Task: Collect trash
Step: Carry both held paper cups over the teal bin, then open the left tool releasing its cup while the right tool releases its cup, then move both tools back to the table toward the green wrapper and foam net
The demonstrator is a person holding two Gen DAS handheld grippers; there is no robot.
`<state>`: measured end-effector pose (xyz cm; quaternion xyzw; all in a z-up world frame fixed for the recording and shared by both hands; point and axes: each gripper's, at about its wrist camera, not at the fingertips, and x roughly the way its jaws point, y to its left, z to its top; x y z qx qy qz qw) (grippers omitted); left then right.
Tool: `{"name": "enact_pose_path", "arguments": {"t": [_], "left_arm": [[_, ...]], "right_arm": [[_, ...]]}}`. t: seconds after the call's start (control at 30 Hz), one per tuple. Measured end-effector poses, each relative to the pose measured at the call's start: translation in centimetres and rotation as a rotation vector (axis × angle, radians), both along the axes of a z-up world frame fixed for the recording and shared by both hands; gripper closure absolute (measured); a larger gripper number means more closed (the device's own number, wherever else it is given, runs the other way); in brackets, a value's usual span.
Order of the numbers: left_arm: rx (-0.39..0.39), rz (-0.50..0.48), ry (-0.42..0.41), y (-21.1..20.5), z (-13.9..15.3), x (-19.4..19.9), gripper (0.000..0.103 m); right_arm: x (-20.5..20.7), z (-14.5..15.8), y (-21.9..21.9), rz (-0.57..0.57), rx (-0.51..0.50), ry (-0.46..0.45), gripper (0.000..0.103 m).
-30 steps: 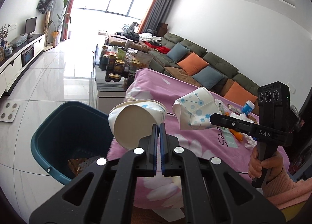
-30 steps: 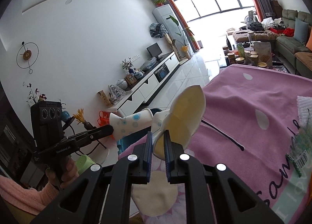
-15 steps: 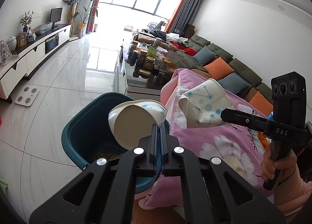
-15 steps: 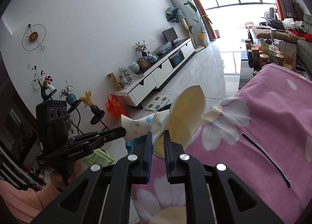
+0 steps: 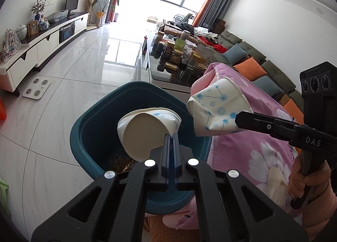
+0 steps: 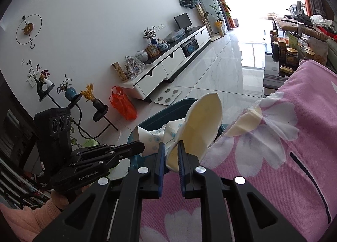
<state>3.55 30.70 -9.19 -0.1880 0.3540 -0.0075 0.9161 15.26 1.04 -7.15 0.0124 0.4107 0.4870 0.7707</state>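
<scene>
Left tongs (image 5: 171, 136) pressed tight on a crushed paper cup (image 5: 145, 131), right over the teal bin (image 5: 94, 115). Right tongs (image 6: 170, 147) pinch another flattened cup (image 6: 200, 128) beside it. Printing reads "DAS" and "GenRobot.AI".

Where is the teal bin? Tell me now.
In the left wrist view the teal bin stands on the floor at centre, beside the pink blanket, under the left gripper's crushed cup.
</scene>
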Motion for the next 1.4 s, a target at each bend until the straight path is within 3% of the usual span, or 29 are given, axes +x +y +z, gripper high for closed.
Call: {"name": "enact_pose_path", "arguments": {"t": [0.2,0.47,0.53,0.7,0.87,1.17,1.4], "left_arm": [[-0.017,0.011,0.030,0.1,-0.9,1.8,0.100],[-0.041,0.028,0.044,0.3,-2.1,3.3,0.096],[-0.046,0.034,0.041,0.4,-2.1,3.4,0.093],[-0.033,0.040,0.033,0.1,-1.9,2.9,0.089],[-0.012,0.036,0.005,-0.6,-1.1,2.3,0.069],[0.043,-0.060,-0.098,-4.7,2.0,1.4,0.044],[0.057,-0.199,-0.143,-10.4,3.8,2.6,0.040]], "right_arm": [[0.1,-0.2,1.4,-0.009,-0.019,0.003,0.090],[0.6,-0.7,1.8,-0.031,-0.028,0.012,0.076],[0.6,-0.6,1.8,-0.033,-0.029,0.005,0.068],[0.4,-0.5,1.4,-0.040,-0.021,-0.002,0.067],[0.2,-0.1,0.0,-0.046,-0.006,-0.014,0.067],[-1.9,1.9,-6.0,-0.092,0.031,-0.097,0.055],[-3.1,2.5,-12.5,-0.198,0.044,-0.129,0.054]]}}
